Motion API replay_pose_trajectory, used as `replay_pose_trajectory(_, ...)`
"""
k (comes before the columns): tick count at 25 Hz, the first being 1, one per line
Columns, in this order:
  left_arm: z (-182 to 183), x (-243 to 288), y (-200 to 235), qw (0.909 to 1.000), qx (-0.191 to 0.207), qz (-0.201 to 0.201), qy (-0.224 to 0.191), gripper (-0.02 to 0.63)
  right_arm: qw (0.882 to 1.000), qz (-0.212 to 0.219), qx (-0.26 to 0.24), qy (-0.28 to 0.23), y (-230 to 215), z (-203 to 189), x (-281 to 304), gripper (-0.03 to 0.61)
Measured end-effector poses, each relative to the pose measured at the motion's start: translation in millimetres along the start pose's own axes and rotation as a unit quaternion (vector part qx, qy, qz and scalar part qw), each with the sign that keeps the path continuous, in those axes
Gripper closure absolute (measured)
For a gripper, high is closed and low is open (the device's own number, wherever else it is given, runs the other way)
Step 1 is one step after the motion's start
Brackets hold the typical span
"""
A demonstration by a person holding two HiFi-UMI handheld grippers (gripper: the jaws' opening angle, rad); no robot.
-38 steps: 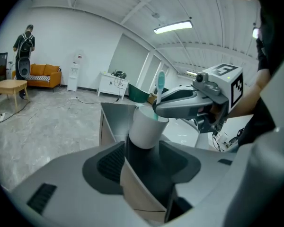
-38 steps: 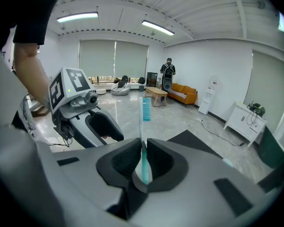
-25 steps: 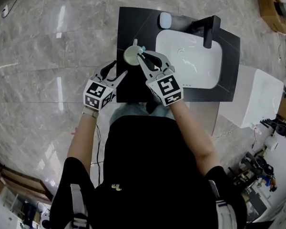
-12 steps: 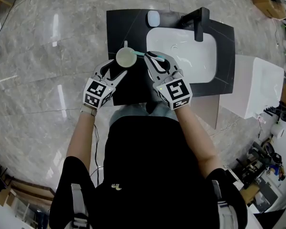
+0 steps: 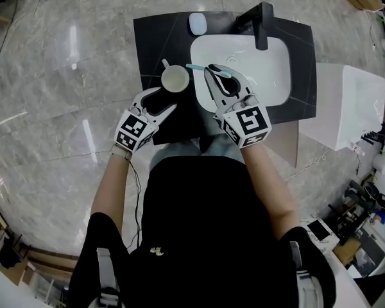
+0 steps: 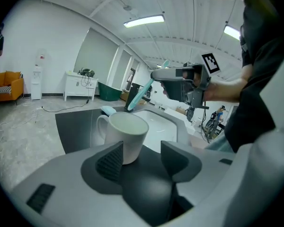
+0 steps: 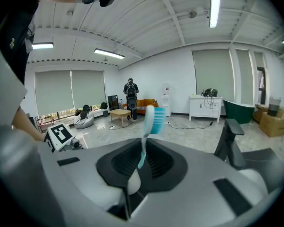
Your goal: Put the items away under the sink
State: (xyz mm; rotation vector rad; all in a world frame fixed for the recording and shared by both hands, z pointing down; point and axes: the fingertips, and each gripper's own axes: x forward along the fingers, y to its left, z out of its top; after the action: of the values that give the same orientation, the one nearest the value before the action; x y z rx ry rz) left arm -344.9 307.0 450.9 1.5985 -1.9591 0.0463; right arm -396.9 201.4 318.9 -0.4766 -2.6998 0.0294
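Where the right gripper's [image 7: 141,167] jaws pinch the toothbrush [image 7: 151,121], its handle end is hidden. One left gripper [image 6: 142,157] jaw hides the mug's [image 6: 125,134] base on the desk [image 6: 75,126] just ahead. Those jaws, just been opening, gape empty. Earlier the brush touched the mug.

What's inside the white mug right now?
In the head view the mug looks empty: only its pale inside shows. The toothbrush is outside it, held in the right tool. From the left gripper view, the rim hides its bottom.
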Motion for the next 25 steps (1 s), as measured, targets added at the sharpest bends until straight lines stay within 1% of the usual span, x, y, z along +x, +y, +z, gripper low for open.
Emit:
replay_pose_trajectory(2, -0.5, -4.7, 8.2, 1.0, 0.003, 0.002, 0.002, 0.37, 1.0, -0.009, 0.003, -0.004, -6.2, 3.8, -4.3, 0.528)
replay_pose_trajectory(8, 5.5, -16.9, 55.2, 0.9994, 0.006, 0.034, 0.008, 0.37, 0.999, -0.038, 0.015, -0.008, -18.7, 5.0, -17.9, 0.528)
replay_pose_trajectory(14, 16.0, -4.1, 92.8, 0.998, 0.029, 0.055, 0.017, 0.37, 0.997, -0.067, 0.022, -0.004, -30.3, 1.6, -36.6, 0.528)
replay_pose_trajectory(18, 20.1, 10.6, 108.3, 0.9973, 0.035, 0.063, 0.017, 0.37, 0.996, -0.089, 0.026, -0.001, -37.3, -4.9, -52.4, 0.528)
replay_pose_trajectory(21, 24.9, 19.7, 116.3, 0.9973, 0.028, 0.067, 0.007, 0.37, 0.994, -0.101, 0.032, 0.004, -40.4, -10.4, -60.6, 0.528)
replay_pose_trajectory(25, 32.4, 30.9, 120.9, 0.9978, 0.021, 0.062, -0.007, 0.37, 0.993, -0.113, 0.03, 0.008, -42.5, -13.7, -69.1, 0.528)
